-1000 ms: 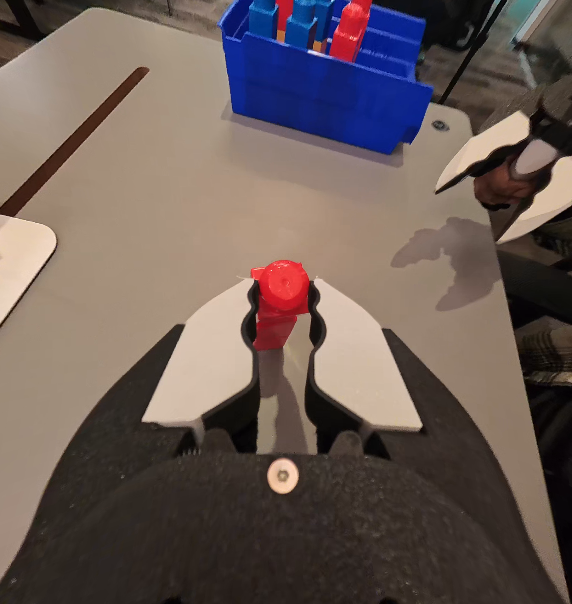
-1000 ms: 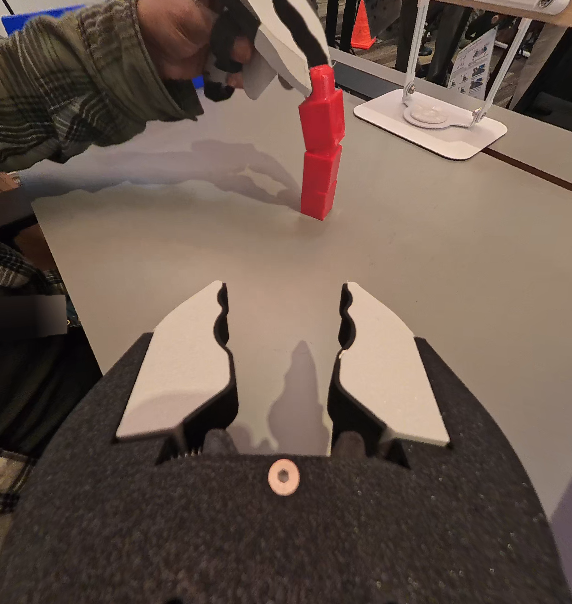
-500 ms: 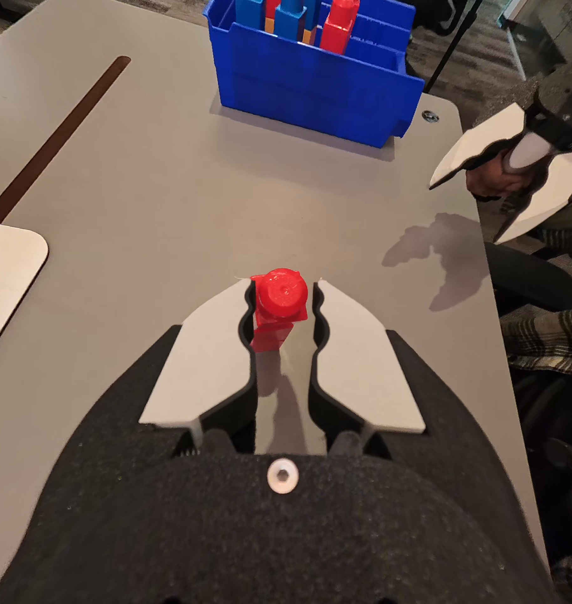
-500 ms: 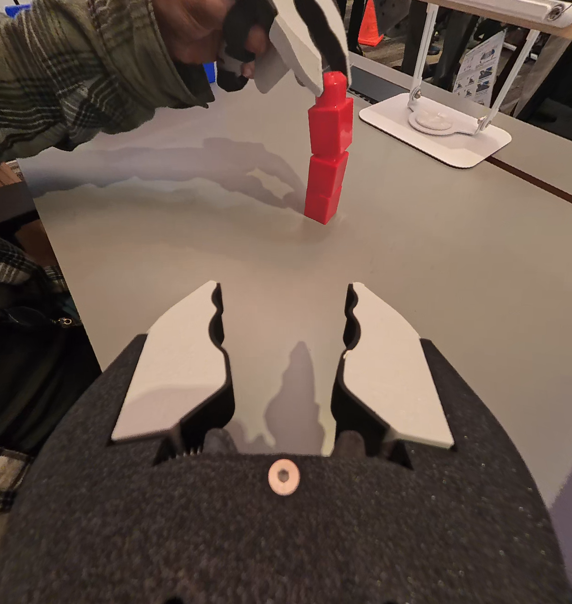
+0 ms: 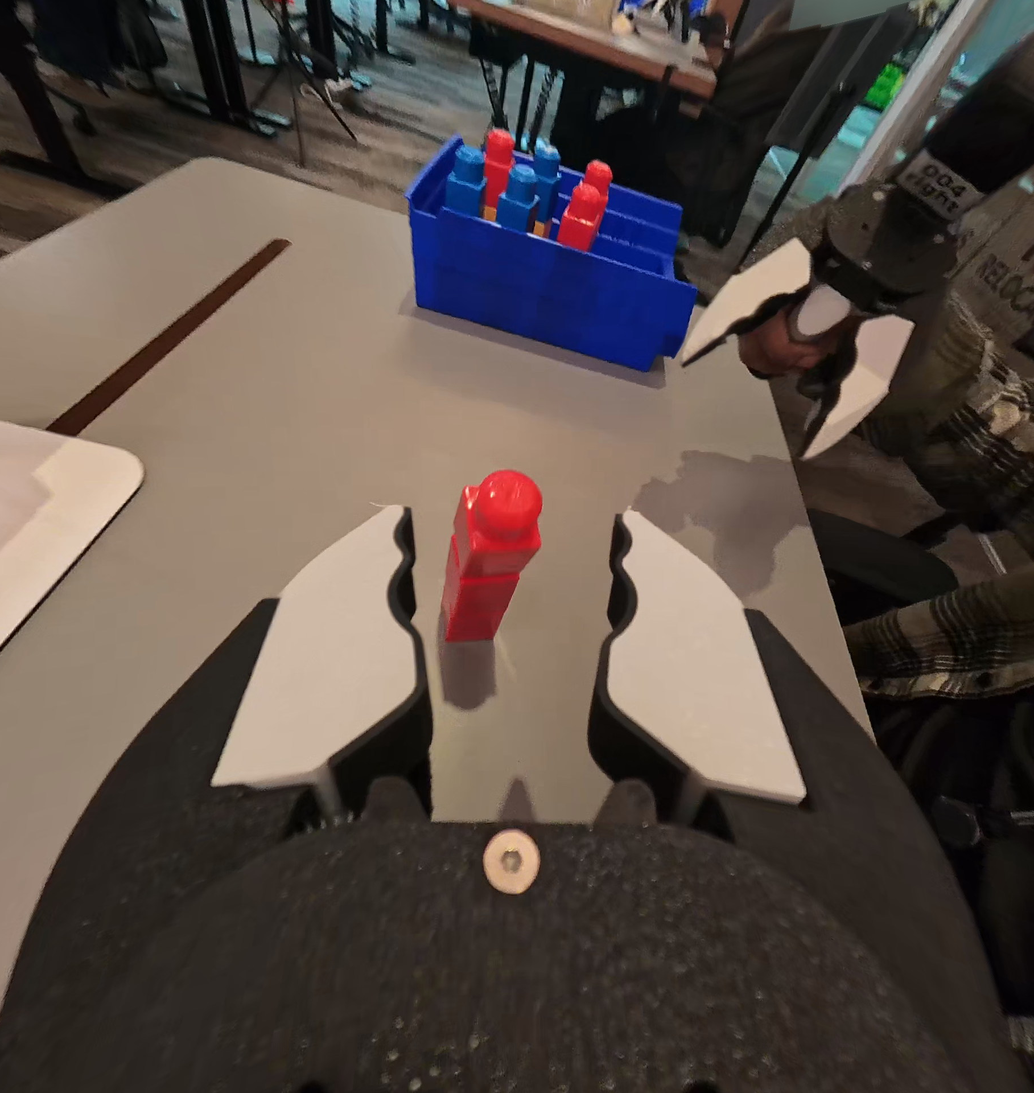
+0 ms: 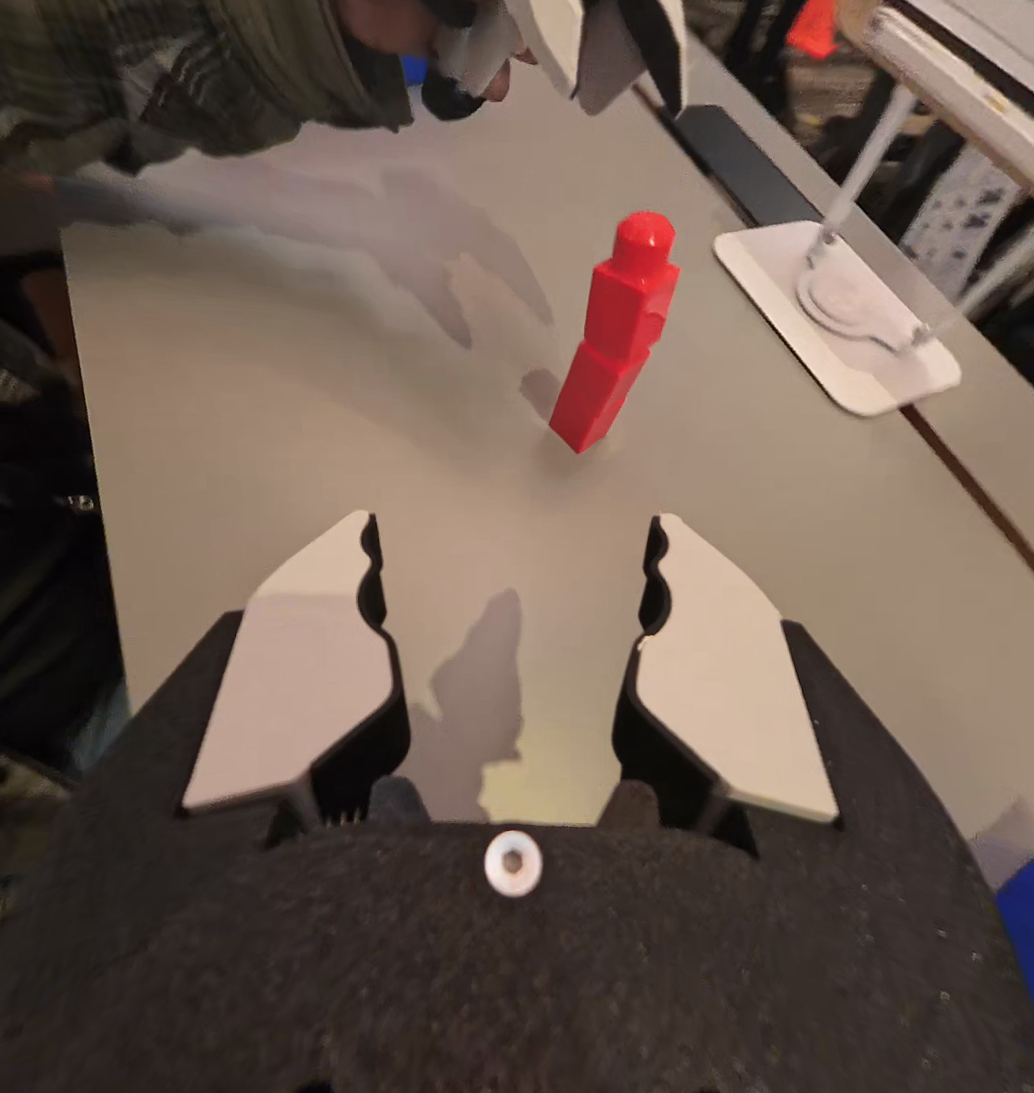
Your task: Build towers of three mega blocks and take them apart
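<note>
A glossy red tower (image 5: 490,562) of stacked mega blocks, capped by a round stud, is standing free on the grey table (image 5: 301,378). The left gripper (image 5: 511,520) is hovering around it with jaws spread, touching nothing. The right gripper (image 6: 513,523) is facing the tower from well apart, its jaws also gaping and empty.

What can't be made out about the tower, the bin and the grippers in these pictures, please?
- Blue bin: its front wall hides the lower blocks, left wrist view.
- Red tower: motion blur softens its seams, right wrist view.
- Left hand-held gripper: cut off by the top edge, right wrist view.
</note>
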Tool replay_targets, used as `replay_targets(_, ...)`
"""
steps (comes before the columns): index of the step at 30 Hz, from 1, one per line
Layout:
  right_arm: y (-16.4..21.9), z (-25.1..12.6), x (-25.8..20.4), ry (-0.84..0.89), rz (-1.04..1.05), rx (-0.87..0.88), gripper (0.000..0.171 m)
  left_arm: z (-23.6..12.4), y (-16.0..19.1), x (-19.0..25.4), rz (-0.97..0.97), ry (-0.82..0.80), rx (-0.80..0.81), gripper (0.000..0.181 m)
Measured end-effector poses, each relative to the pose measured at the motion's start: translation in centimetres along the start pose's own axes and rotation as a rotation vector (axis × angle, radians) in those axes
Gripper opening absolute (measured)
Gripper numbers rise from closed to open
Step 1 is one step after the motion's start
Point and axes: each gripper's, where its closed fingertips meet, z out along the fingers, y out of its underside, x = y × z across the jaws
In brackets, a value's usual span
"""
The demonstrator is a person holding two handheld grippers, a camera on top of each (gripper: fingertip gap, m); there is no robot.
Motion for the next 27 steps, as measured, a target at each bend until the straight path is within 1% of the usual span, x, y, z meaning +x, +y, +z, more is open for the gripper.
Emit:
replay_targets(1, -0.7, 0.5, 0.5, -0.038, -0.057, -0.026, 0.087, -1.1, 0.3, -0.2, -0.006, -0.010, 0.032, 0.065)
replay_targets(4, -3.3, 2.8, 2.2, -0.145, -0.200, -0.051, 0.090, -4.2, 1.8, -0.8, -0.026, -0.042, 0.131, 0.067)
replay_targets(8, -6.5, 6.8, 4.0, -0.321, -0.259, -0.044, 0.084, -6.8, 3.5, -1.3, -0.070, -0.027, 0.262, 0.064)
replay_targets(11, -7.2, 10.0, 4.8, -0.424, -0.265, -0.075, 0.081, -7.6, 3.8, -1.8, -0.096, -0.027, 0.288, 0.061)
replay_targets(15, -6.6, 13.0, 5.3, -0.504, -0.244, -0.124, 0.081, -7.7, 3.7, -1.5, -0.085, -0.021, 0.288, 0.060)
replay_targets(20, -5.4, 14.4, 5.3, -0.556, -0.221, -0.139, 0.074, -7.4, 3.9, -1.2, -0.071, -0.015, 0.267, 0.060)
replay_targets(27, -5.4, 14.1, 5.2, -0.603, -0.157, -0.040, 0.048, -7.0, 3.9, -1.0, -0.066, -0.005, 0.260, 0.060)
